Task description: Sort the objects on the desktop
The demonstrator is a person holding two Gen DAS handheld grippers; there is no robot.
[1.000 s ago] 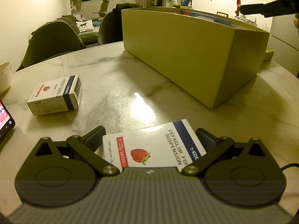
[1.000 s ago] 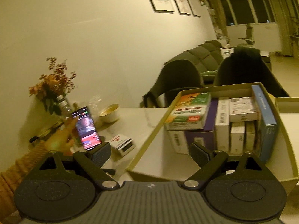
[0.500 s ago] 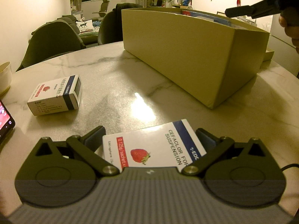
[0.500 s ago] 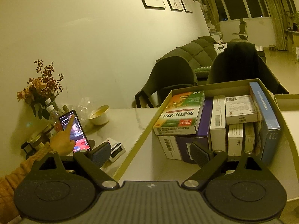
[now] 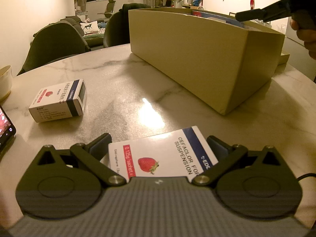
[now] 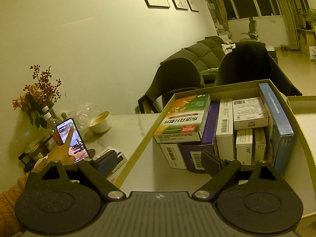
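A lit black smartphone is propped upright beside a vase of dried red-berried flowers; a cream bowl is set nearby, dark chairs behind.

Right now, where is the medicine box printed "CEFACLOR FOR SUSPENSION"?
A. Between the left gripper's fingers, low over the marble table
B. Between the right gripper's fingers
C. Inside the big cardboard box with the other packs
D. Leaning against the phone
A: in the left wrist view the Cefaclor box sits between the left gripper's fingers, while the cardboard box stands farther back on the table.
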